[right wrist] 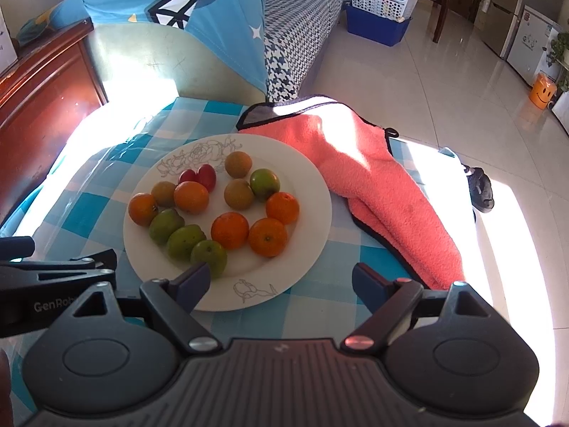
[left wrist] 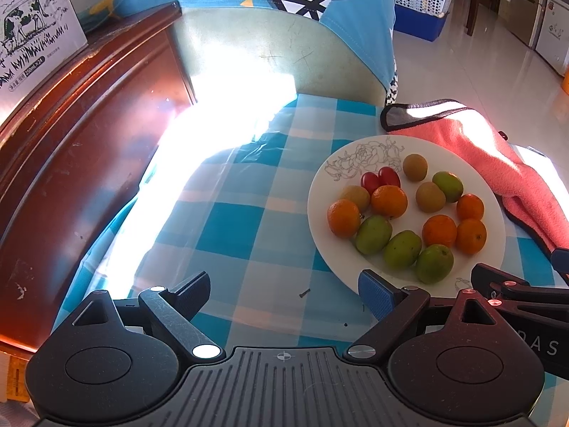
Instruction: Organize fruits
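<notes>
A white plate (left wrist: 496,213) (right wrist: 309,185) sits on a blue checked tablecloth. It holds several oranges (left wrist: 389,201) (right wrist: 267,236), several green fruits (left wrist: 434,263) (right wrist: 185,242), brownish fruits (left wrist: 415,167) (right wrist: 238,163) and two red cherry tomatoes (left wrist: 380,178) (right wrist: 199,176). My left gripper (left wrist: 284,291) is open and empty, low over the cloth to the left of the plate. My right gripper (right wrist: 281,284) is open and empty at the plate's near edge, its left finger over the rim beside a green fruit.
A pink towel (left wrist: 498,163) (right wrist: 384,185) lies right of the plate. A wooden cabinet (left wrist: 78,135) with a carton (left wrist: 32,25) stands left. A chair back draped with blue cloth (left wrist: 270,35) (right wrist: 177,17) is behind the table. The tiled floor (right wrist: 426,89) lies to the right.
</notes>
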The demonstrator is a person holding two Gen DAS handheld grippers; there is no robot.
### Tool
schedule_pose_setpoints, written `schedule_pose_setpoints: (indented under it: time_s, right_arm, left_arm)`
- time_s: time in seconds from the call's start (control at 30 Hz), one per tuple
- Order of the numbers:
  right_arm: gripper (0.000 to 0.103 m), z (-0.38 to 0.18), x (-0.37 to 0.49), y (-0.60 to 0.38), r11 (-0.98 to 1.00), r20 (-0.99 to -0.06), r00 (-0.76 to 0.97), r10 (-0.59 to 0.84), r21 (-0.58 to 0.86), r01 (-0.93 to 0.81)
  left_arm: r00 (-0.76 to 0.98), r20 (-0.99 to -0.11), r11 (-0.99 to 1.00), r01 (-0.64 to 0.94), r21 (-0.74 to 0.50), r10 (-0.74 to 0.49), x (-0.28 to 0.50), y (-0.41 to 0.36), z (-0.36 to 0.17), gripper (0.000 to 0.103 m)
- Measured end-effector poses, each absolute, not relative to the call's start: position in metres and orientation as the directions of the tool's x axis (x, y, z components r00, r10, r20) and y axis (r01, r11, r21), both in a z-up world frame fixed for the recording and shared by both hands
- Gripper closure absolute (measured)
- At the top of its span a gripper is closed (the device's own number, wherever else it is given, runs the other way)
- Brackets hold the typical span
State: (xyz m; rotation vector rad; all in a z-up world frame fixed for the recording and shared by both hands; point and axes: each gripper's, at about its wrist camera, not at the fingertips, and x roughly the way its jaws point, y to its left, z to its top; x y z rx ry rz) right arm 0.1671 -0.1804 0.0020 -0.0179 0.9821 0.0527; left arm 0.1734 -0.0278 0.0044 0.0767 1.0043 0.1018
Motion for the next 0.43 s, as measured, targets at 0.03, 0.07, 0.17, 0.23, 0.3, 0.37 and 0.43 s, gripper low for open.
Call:
schedule_pose_setpoints:
  time_s: [0.03, 0.07, 0.17, 0.23, 0.3, 0.37, 0.43]
  right_arm:
    - [0.016, 0.0020, 0.1671, -0.1805, 0.999, -0.832, 0.554, 0.037, 0.008, -0.054]
    - [0.016, 0.0022, 0.1671, -0.1805, 0.999, -0.831, 0.554, 0.036, 0.007, -0.054]
    - [0.016, 0.0026, 0.1669, -0.1802, 0.998, -0.830, 0.556, 0.036, 0.006, -0.055]
    - [0.016, 0.0027, 0.1669, -0.1802, 0.998, -0.830, 0.556, 0.035, 0.006, -0.055]
    - [0.016, 0.0029, 0.1670, -0.1803, 0.998, -0.830, 0.557, 0.035, 0.004, -0.056]
    - [0.016, 0.0033, 0.1666, -0.1803, 0.998, -0.828, 0.559, 0.035, 0.003, -0.058]
    - [0.016, 0.0035, 0.1662, -0.1804, 0.998, -0.828, 0.559, 0.035, 0.003, -0.059]
  left_arm:
    - [0.533, -0.837, 0.992, -0.050, 0.112, 0.121, 0.1734, -0.0278, 0.0045, 0.011]
    - [0.533, -0.837, 0.992, -0.050, 0.112, 0.121, 0.1733, -0.0278, 0.0045, 0.011]
    - [0.534, -0.837, 0.992, -0.050, 0.113, 0.122, 0.1731, -0.0277, 0.0045, 0.011]
    - [0.535, -0.836, 0.992, -0.049, 0.114, 0.122, 0.1730, -0.0277, 0.0046, 0.011]
    - [0.540, -0.832, 0.992, -0.050, 0.118, 0.126, 0.1723, -0.0276, 0.0050, 0.011]
    - [0.544, -0.829, 0.991, -0.049, 0.123, 0.130, 0.1710, -0.0282, 0.0057, 0.011]
    - [0.545, -0.828, 0.991, -0.047, 0.125, 0.130, 0.1702, -0.0282, 0.0062, 0.011]
